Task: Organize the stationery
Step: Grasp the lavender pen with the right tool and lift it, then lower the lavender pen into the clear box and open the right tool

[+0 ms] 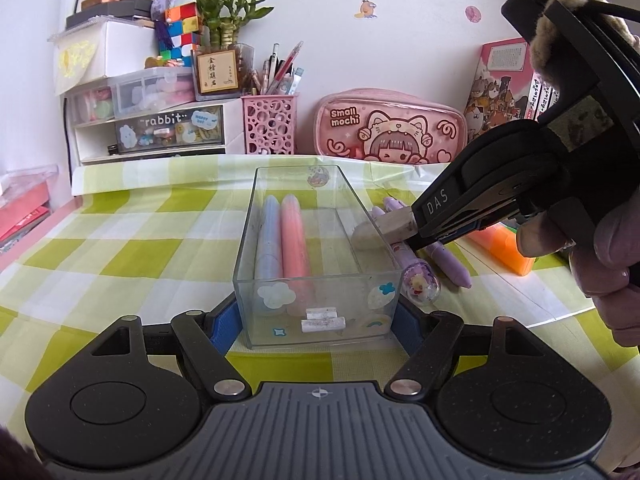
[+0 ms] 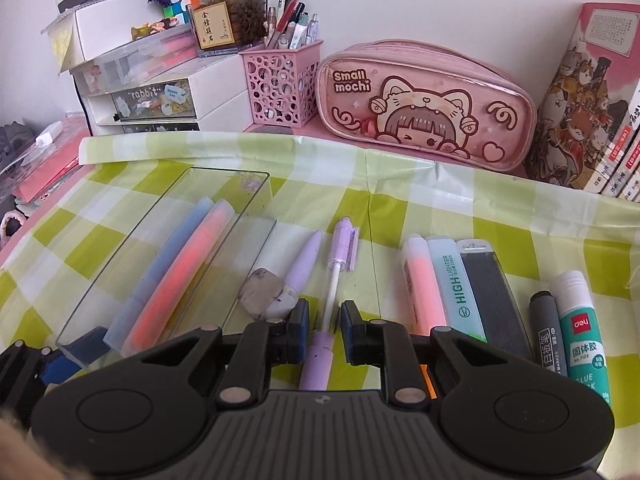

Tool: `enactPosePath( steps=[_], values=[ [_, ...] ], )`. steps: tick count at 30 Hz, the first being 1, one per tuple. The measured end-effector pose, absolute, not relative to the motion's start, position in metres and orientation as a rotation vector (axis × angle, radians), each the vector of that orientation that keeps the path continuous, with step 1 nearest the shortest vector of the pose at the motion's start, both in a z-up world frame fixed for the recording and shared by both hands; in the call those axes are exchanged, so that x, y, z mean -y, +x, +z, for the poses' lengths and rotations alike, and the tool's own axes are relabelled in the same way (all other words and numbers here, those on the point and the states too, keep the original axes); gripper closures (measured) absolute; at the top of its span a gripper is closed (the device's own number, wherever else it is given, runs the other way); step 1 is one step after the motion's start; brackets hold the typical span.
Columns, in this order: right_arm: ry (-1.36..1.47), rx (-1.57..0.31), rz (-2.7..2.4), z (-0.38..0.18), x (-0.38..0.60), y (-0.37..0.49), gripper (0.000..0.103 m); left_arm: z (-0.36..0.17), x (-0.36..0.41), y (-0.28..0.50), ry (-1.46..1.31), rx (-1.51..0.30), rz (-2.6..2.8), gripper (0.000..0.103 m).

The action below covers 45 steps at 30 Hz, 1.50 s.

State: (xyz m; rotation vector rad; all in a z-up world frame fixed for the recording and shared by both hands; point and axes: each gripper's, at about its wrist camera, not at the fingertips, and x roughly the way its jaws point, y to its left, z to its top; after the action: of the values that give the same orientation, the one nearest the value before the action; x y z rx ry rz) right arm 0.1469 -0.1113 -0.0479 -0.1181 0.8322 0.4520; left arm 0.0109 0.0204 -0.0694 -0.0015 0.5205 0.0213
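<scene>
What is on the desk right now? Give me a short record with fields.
left gripper: shut on clear box
in box: blue highlighter, pink highlighter
right gripper: closed down over purple pen, grip unclear
beside it: grey eraser, white eraser
outside box: mint highlighter, marker, glue stick
surface: green checked cloth

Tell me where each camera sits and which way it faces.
Left wrist: on the left hand-held gripper, looking forward and down at the clear box clamped between its fingers. The right hand-held gripper and a hand enter from the right, gripping an eraser.
Right wrist: on the right hand-held gripper, looking down over the stationery towards the wall. Its own fingers show, plus a corner of the left one.
Shared: clear box, eraser, pink pencil case.
</scene>
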Motion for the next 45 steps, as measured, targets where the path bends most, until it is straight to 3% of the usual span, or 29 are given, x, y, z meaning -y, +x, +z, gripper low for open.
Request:
enactPosePath(
  steps=[24,45],
  values=[
    [0.159,-0.831,0.506,0.0,0.128,0.142,0.086,-0.07,-0.02,0.011,-0.001,-0.521,0.021,0.029],
    [0.357,-1.009,0.532,-0.007,0.094,0.163,0.085,-0.069,-0.02,0.012,-0.002,-0.52,0.022,0.029]
  ],
)
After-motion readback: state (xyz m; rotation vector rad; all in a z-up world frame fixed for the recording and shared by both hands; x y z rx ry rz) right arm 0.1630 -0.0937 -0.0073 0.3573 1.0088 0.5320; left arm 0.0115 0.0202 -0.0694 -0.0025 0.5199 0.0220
